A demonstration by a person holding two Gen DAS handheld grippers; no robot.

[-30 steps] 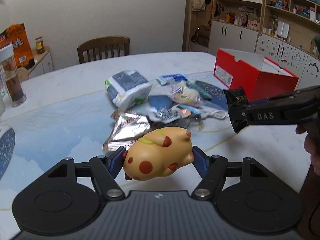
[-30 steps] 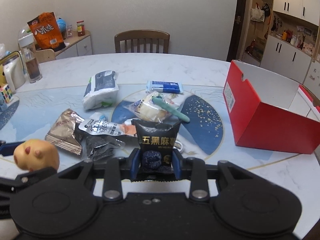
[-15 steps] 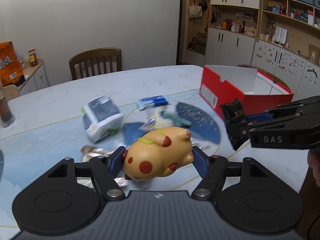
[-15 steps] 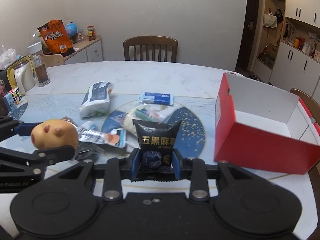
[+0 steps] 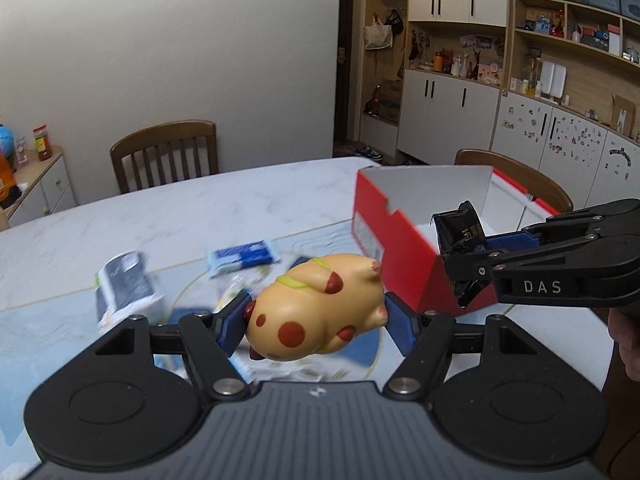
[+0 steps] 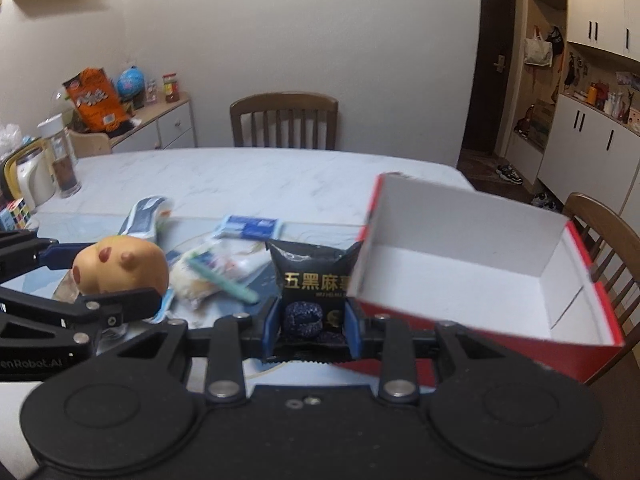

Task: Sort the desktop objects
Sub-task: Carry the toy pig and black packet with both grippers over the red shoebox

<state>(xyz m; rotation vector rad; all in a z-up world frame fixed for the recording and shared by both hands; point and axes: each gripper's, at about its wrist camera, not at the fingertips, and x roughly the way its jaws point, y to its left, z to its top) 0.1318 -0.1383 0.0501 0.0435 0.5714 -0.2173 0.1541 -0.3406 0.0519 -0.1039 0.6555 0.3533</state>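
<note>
The table point(image 6: 248, 176) carries the red box point(image 6: 480, 280), open side up with its inside empty; since a second ago the box fills more of both views and stands nearer both tools. The left gripper point(image 5: 316, 316) remains clamped on the spotted yellow toy point(image 5: 314, 306), held clear of the table. The right gripper point(image 6: 312, 320) remains clamped on the black snack packet point(image 6: 312, 276), now at the box's near corner. The remaining packets point(image 6: 236, 252) lie farther back, blurred.

Each fisheye looks forward and downward along its own hand-held gripper, close above the marbled white worktop point(image 5: 256, 204). Both views share the open red cardboard box point(image 5: 404, 256) point(image 6: 472, 268).
</note>
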